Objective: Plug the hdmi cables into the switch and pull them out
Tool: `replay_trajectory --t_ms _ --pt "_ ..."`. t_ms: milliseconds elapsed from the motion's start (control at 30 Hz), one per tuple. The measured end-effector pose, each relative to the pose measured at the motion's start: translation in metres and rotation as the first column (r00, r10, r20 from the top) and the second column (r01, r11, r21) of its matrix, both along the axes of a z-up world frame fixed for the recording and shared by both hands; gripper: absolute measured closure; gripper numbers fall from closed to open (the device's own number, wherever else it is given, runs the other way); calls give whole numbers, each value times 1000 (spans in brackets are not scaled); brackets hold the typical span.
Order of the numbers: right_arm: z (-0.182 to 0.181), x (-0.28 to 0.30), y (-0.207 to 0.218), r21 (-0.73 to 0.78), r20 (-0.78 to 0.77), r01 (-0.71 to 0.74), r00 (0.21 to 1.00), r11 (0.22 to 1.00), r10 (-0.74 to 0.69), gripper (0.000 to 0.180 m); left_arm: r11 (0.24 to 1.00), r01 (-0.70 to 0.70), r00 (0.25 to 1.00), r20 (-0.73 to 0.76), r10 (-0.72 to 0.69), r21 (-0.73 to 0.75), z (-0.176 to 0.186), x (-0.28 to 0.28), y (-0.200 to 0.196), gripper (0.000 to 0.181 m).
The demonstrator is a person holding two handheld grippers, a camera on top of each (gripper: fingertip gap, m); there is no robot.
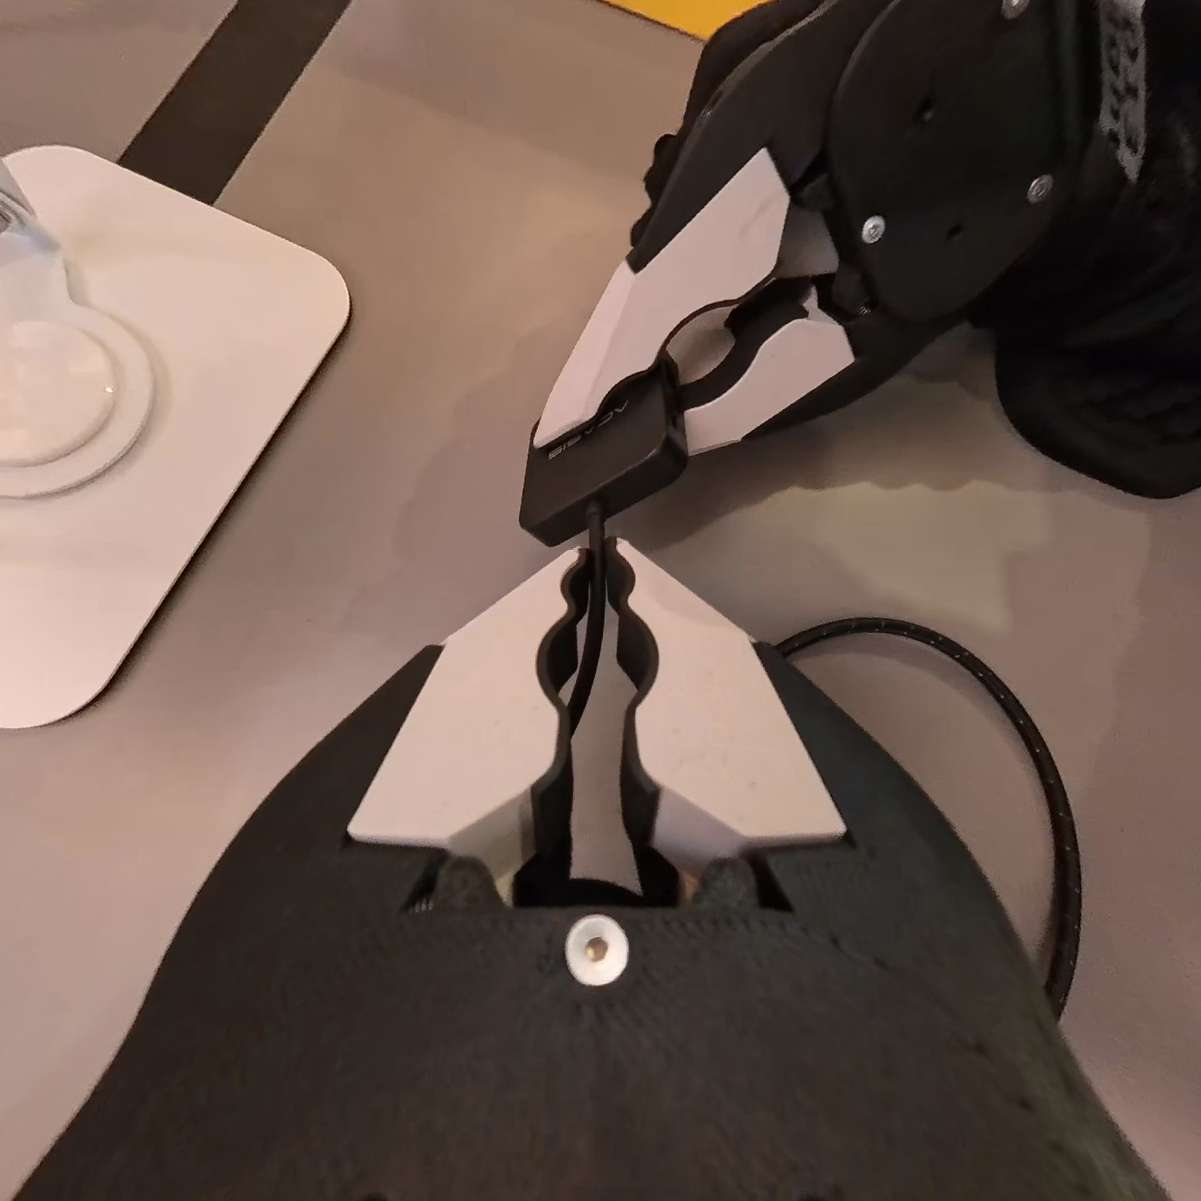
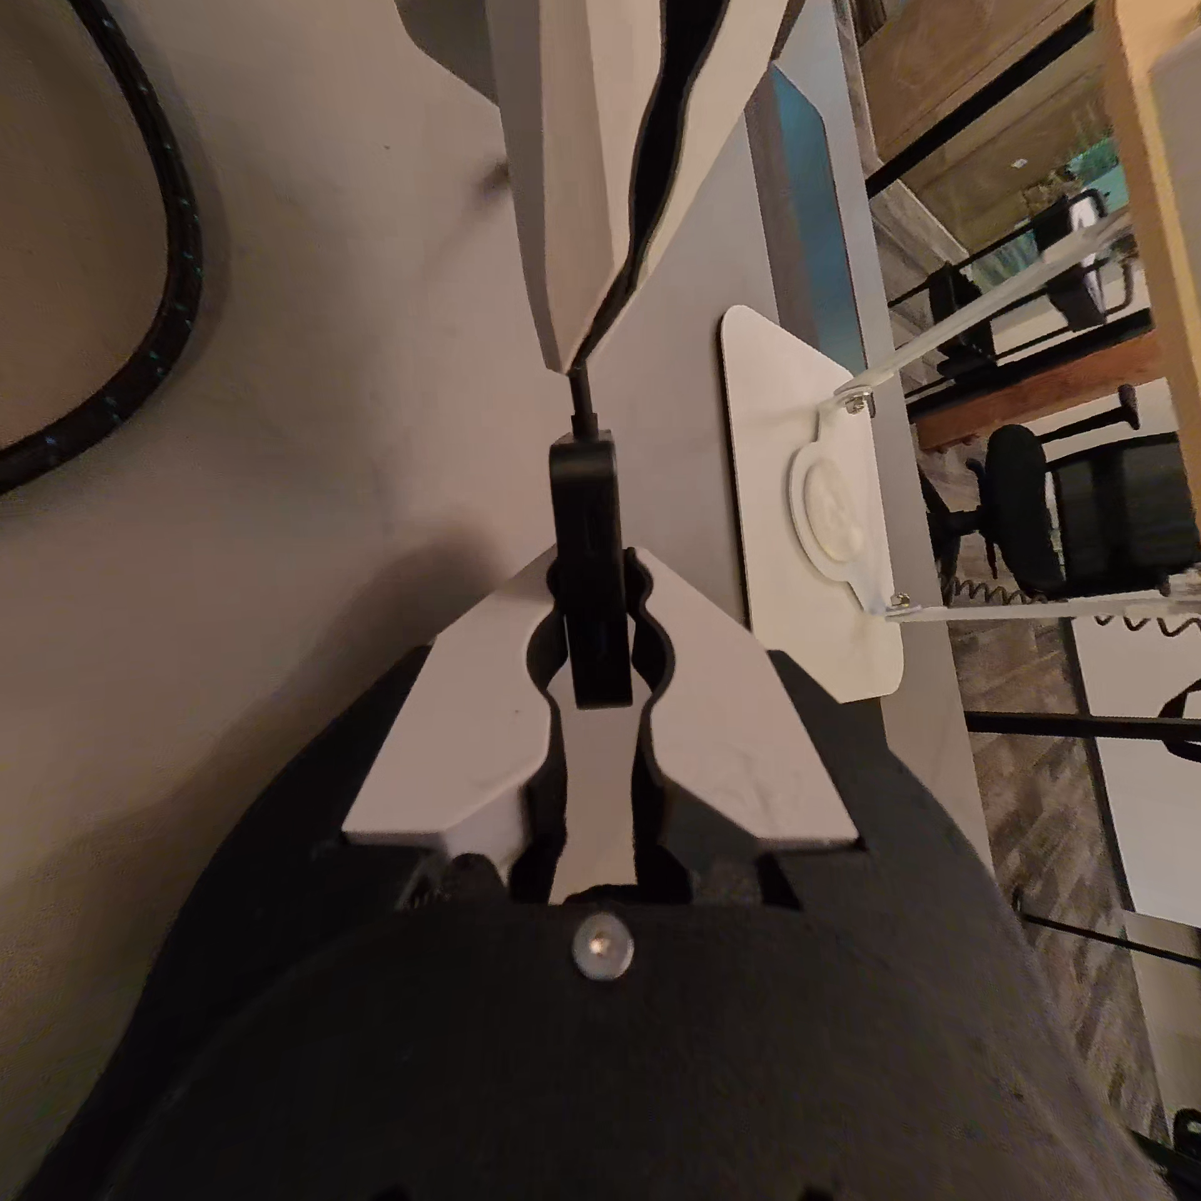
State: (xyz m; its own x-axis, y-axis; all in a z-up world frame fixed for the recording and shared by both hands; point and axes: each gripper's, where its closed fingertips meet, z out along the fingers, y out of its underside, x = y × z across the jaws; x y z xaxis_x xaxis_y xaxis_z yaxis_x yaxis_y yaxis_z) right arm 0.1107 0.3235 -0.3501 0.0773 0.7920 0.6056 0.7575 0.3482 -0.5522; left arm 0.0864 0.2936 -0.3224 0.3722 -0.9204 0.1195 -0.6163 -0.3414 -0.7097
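A small black switch box (image 1: pixel 611 448) is clamped flat between the pads of my right gripper (image 1: pixel 624 429), which comes in from the upper right. In the right wrist view the switch (image 2: pixel 585 507) stands edge-on in my right gripper (image 2: pixel 594 559). A thin black cable (image 1: pixel 588 624) leaves the switch's near edge and runs between the fingers of my left gripper (image 1: pixel 598 552), which is shut on it just short of the box. In the right wrist view the left gripper (image 2: pixel 572 364) pinches the same cable (image 2: pixel 580 403). A thick braided cable (image 1: pixel 1040 780) loops on the grey table.
A white base plate (image 1: pixel 195 390) with a clear stand (image 1: pixel 39 260) sits at the left; it also shows in the right wrist view (image 2: pixel 780 422) near the table edge. The braided cable (image 2: pixel 175 260) curves at the left there. Office chairs (image 2: pixel 1020 507) stand beyond the table.
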Motion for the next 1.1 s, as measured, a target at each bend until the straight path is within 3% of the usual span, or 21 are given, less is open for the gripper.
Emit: replay_trajectory --t_ms 33,233,367,600,833,933,1100 --pt "3 0 1 8 -13 5 1000 1000 -5 168 1000 -2 1000 17 3 -5 2 0 0 178" --pt "29 -3 -2 -25 -190 -13 982 1000 8 168 1000 -2 994 109 1 11 31 -4 1 151" --pt "41 -2 -2 -97 -303 -28 953 995 -3 168 998 -9 995 98 3 66 43 -10 1 148" --pt "26 -3 -3 -58 -188 -11 982 998 -1 169 917 76 980 -201 5 391 43 -1 8 143" --pt "29 -10 -12 -83 -210 -52 977 995 34 168 844 257 905 -424 -39 470 19 19 2 146" --pt "27 -10 -14 -76 -194 -63 980 995 47 168 842 240 912 -408 -25 484 14 21 7 164" --pt "38 -12 -15 -54 -245 -79 968 995 64 162 841 236 933 -355 -56 487 20 21 5 166"
